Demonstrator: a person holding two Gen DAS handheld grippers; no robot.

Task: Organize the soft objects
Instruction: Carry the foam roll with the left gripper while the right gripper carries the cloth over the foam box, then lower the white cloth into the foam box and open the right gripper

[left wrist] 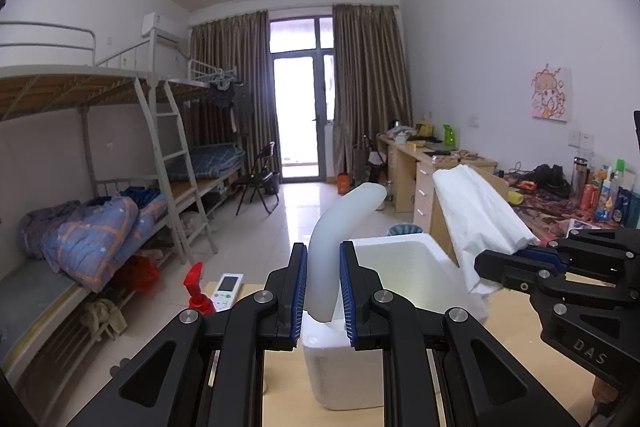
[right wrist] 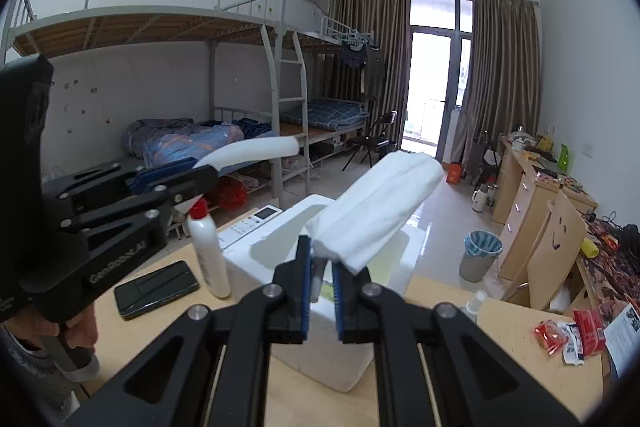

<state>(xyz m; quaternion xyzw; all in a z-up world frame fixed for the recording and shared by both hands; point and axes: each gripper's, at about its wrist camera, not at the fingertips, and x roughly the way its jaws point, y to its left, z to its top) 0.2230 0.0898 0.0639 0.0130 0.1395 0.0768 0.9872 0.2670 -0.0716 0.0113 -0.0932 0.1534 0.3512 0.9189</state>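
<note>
Left gripper (left wrist: 323, 291) clenched on a white foam tube (left wrist: 340, 227); both blue pads press its lower part, and the tube curves up and away above the jaws. Right gripper (right wrist: 321, 297) clenched on the bottom edge of a folded white cloth (right wrist: 376, 211), which stands up and leans to the right above the fingers. Both grippers are held over an open white foam box (left wrist: 340, 367) sitting on a light wooden table (left wrist: 520, 339); the tube's lower end hangs just above the box's near rim, and the cloth is above the box's opening. In the right wrist view, a white bottle with a red cap (right wrist: 208, 247) stands upright just beside the box's left wall, a remote control (right wrist: 250, 223) lies at the table's far edge behind it, and a black phone (right wrist: 156, 289) lies flat toward the table's left edge. Red snack wrappers (right wrist: 568, 335) lie near the table's right edge. A hand (right wrist: 80, 331) grips the left gripper's handle.
</note>
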